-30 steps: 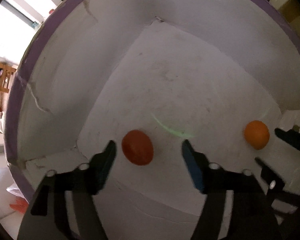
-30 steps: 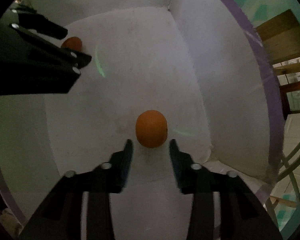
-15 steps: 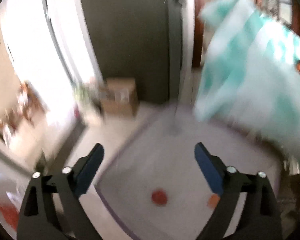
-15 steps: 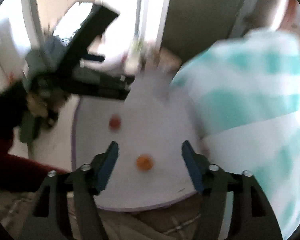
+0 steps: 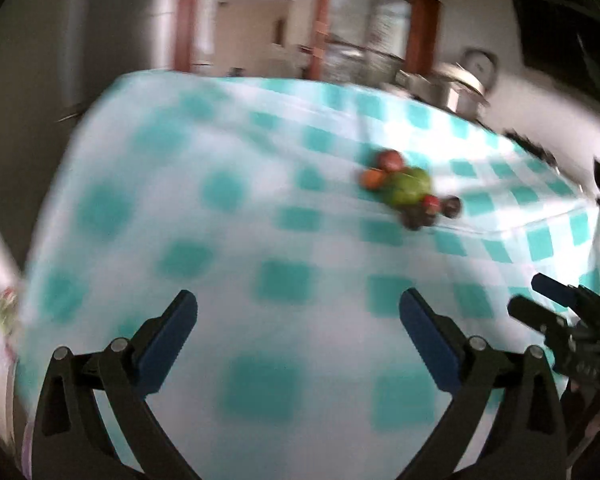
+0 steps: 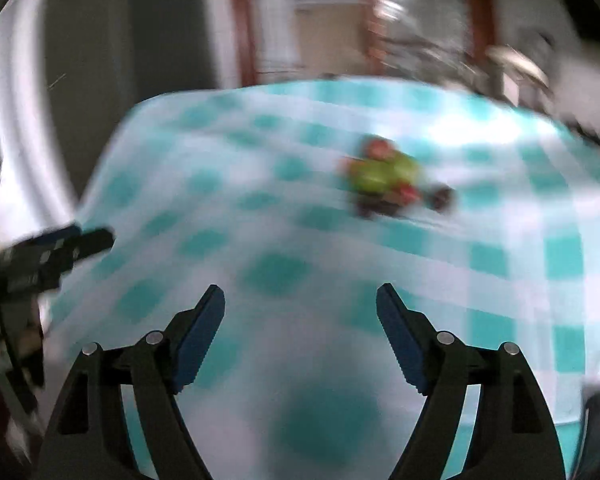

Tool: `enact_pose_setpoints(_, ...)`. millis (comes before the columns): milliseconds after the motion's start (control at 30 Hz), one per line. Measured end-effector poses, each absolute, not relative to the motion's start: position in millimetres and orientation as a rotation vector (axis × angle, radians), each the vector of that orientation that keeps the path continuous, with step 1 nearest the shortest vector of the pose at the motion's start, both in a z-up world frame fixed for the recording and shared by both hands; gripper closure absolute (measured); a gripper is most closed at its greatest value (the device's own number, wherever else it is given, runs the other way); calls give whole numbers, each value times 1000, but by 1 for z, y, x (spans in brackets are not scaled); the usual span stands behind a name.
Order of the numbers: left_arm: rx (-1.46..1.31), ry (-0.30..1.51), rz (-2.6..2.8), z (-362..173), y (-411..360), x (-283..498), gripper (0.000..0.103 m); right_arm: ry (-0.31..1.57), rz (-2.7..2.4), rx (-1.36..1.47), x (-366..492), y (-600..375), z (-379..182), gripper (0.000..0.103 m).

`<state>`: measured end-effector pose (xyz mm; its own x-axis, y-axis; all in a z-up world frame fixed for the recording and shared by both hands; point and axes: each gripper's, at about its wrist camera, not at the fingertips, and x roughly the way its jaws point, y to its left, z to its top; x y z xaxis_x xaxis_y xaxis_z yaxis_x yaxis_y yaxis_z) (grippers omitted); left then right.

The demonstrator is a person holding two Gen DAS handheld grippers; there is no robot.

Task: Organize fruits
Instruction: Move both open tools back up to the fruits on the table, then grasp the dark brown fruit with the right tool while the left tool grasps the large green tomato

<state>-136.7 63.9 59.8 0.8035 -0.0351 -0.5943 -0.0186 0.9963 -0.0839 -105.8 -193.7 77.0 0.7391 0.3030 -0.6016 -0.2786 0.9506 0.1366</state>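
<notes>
Here both views look down over a table covered in a teal-and-white checked cloth (image 5: 284, 280), and both are smeared by motion blur. The left gripper (image 5: 298, 312) has its blue-padded fingers spread wide, jaws opening, with nothing between them but cloth below. The right gripper (image 6: 300, 308) is likewise spread and opening, also empty (its gap looks somewhat narrower than the left's). In the left wrist view the right gripper shows at the lower right edge; in the right wrist view the left gripper shows at the left edge.

The fruits (image 5: 410, 192) lie in one tight cluster on the cloth, toward the far right part of the tabletop, well apart from both grippers. A green one (image 5: 410, 190) sits in the middle, an orange piece and a reddish one touch it on the far left side, and small dark and red ones lie on its near right side. Their kinds are too blurred to tell. In the right wrist view the same cluster (image 6: 388, 178) sits beyond the fingers.
</notes>
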Motion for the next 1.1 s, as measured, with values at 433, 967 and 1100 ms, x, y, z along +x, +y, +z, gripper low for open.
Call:
enact_pose_setpoints(433, -263, 762, -248, 15, -4, 31, 2, 819, 173, -81, 88, -244, 3, 48)
enact_pose_setpoints(967, -416, 729, -303, 10, 16, 27, 2, 865, 237, 0, 140, -227, -8, 73)
enact_pose_setpoints(1100, -421, 732, -295, 10, 17, 25, 2, 828, 242, 126, 103, -241, -3, 73)
